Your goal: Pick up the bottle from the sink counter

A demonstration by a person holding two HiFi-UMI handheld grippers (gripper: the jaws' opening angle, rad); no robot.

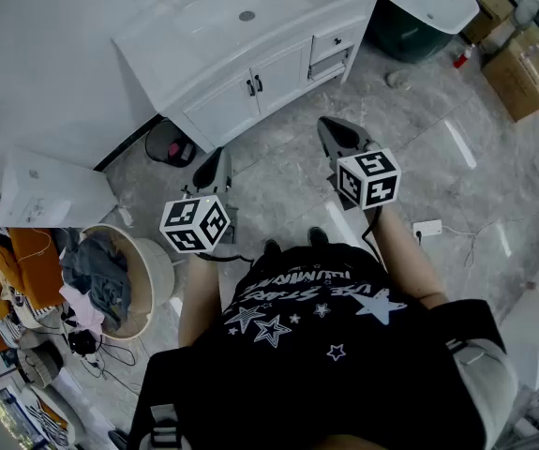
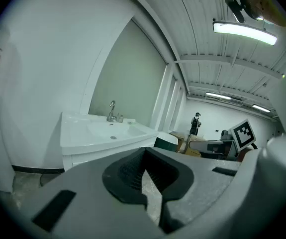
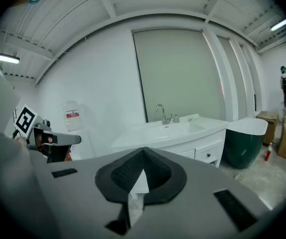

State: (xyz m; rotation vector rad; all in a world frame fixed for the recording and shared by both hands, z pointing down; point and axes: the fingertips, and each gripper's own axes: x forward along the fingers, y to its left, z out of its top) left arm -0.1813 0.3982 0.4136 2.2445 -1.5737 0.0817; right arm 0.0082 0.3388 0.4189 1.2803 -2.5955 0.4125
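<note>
The white sink counter (image 1: 203,50) stands ahead of me, with its basin (image 3: 170,128) and a chrome faucet (image 3: 161,112) at the back. A small pale object (image 3: 175,118) beside the faucet may be the bottle; it is too small to tell, and shows in the left gripper view (image 2: 119,119) too. My left gripper (image 1: 220,162) and right gripper (image 1: 330,129) hover over the marble floor, well short of the cabinet. Both point toward the counter. The left gripper's (image 2: 145,151) jaws meet at the tips with nothing between them, and so do the right gripper's (image 3: 143,151).
A dark green bathtub (image 1: 419,17) stands right of the counter, with cardboard boxes (image 1: 522,64) beyond it. A laundry basket (image 1: 119,279) and a black bin (image 1: 171,143) sit at the left. A power strip (image 1: 426,228) lies on the floor. A person (image 2: 196,124) stands far off.
</note>
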